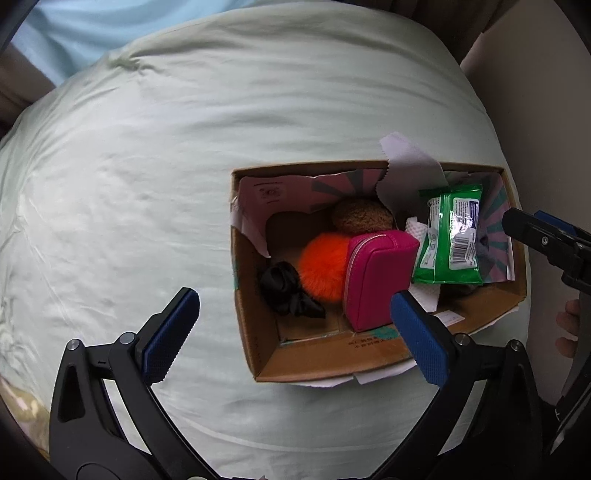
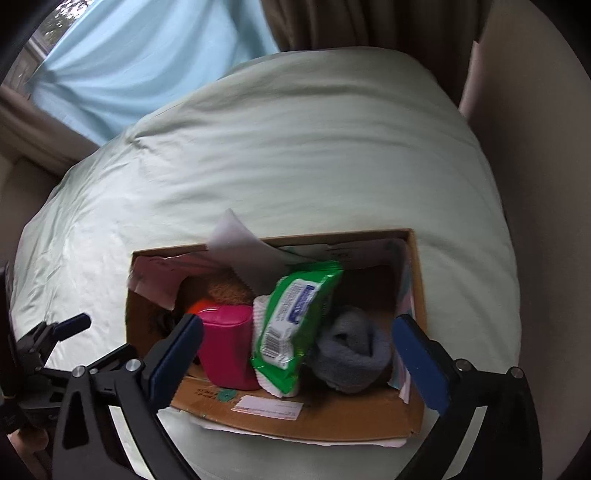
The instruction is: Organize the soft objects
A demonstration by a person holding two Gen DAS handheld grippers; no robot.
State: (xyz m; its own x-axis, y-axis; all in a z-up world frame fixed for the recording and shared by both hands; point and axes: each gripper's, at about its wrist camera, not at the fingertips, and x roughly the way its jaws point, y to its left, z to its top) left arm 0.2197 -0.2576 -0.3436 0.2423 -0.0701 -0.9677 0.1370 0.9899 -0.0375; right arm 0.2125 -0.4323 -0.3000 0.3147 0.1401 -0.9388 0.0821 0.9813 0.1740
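A cardboard box sits on a pale green bed cover. Inside lie a pink pouch, an orange pompom, a black scrunchie, a brown fuzzy ball and a green wipes pack. The right wrist view shows the box, the pouch, the wipes pack and a grey rolled sock. My left gripper is open and empty at the box's near left corner. My right gripper is open and empty above the box's near side.
White torn paper sticks up from the box's far wall. A blue curtain and brown drapes hang behind the bed. The bed's right edge drops off beside a beige wall.
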